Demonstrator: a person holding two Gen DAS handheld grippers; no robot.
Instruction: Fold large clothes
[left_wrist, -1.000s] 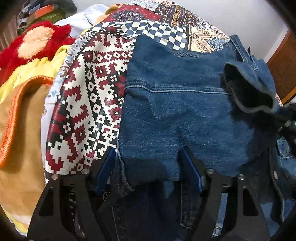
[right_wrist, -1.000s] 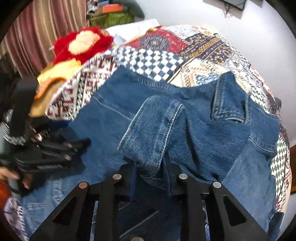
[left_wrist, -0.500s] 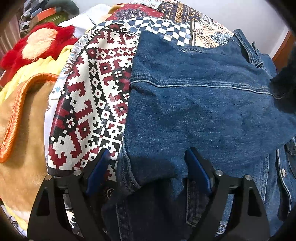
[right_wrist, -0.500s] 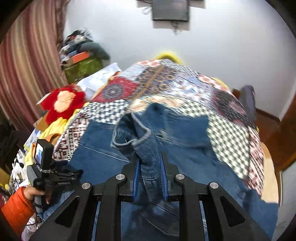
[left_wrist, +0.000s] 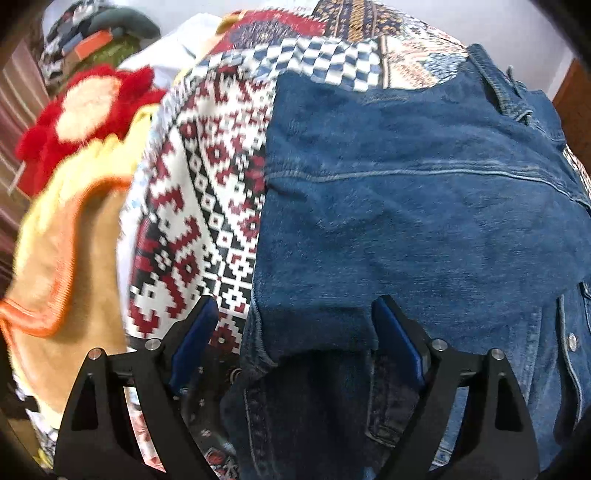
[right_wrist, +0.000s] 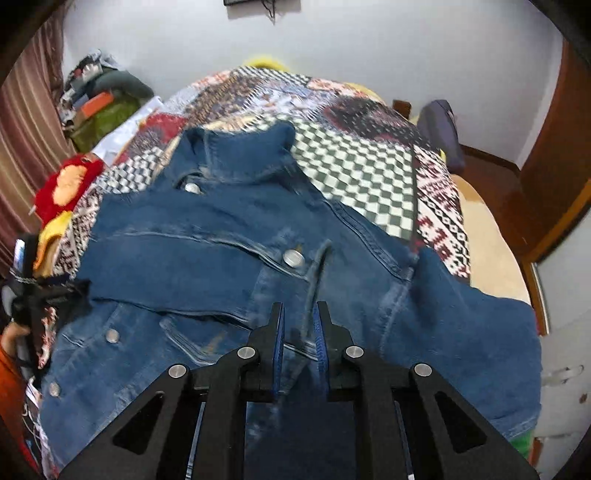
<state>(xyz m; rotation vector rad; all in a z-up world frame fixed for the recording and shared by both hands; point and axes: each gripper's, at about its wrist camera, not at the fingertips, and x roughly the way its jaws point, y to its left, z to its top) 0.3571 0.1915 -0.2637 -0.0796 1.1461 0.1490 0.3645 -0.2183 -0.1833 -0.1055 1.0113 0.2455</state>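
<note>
A blue denim jacket (right_wrist: 236, 258) lies spread on the bed's patchwork quilt (right_wrist: 354, 162), one sleeve folded across its front. The right hand-held gripper (right_wrist: 298, 325) is nearly closed, pinching a fold of the jacket between its blue pads. The left hand-held gripper (left_wrist: 291, 325) stands wide open over the jacket's edge, its pads apart from the denim. A red plush toy (left_wrist: 85, 110) sits beside the quilt.

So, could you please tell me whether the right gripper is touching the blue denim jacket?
Touching. In the right wrist view the right gripper has its blue pads nearly together, pinching a strip of the blue denim jacket between them.
</note>
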